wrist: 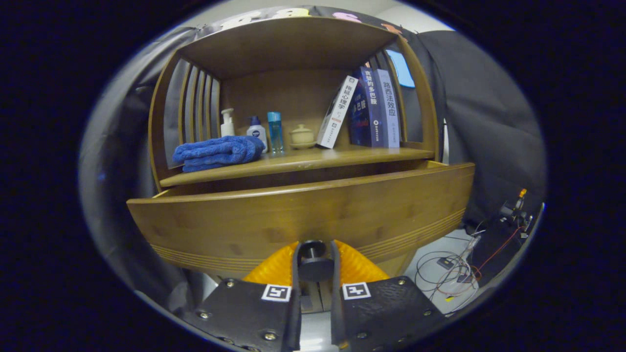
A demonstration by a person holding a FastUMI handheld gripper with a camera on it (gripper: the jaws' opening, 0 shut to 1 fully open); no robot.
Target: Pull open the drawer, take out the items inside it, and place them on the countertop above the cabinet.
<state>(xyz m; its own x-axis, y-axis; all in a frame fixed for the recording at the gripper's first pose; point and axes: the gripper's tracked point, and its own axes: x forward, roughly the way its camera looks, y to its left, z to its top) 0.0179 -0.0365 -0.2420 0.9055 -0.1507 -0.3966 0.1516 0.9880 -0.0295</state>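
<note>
Drawer sits directly ahead of the tool, its wooden front panel spanning well past both fingers on either side. Panel stands forward of the cabinet body; a dark gap shows between its top edge and the surface above, so the drawer is partly pulled out. Interior is hidden behind the tall front panel: contents cannot be made out.

Tool is closed on the drawer knob. The round dark knob lies between the two fingers, both pressing against its sides; its stem runs forward to the lower middle of the panel. The joint between stem and panel is masked by the fingers.

Beyond and above the tool, on the surface: a folded blue towel to the left, overhanging the front edge slightly. Behind it a white pump bottle, a white bottle with a blue cap, and a clear blue bottle, lower parts of the first two hidden by the towel. A small lidded cup on a saucer stands nearly straight ahead. To the right, a white book leans against upright dark blue books.

Slatted side walls and a top board enclose the surface. Lower right of the tool, loose cables and small electronics lie on the floor, too small to resolve. The cabinet below the drawer is cut off by the fingers.
</note>
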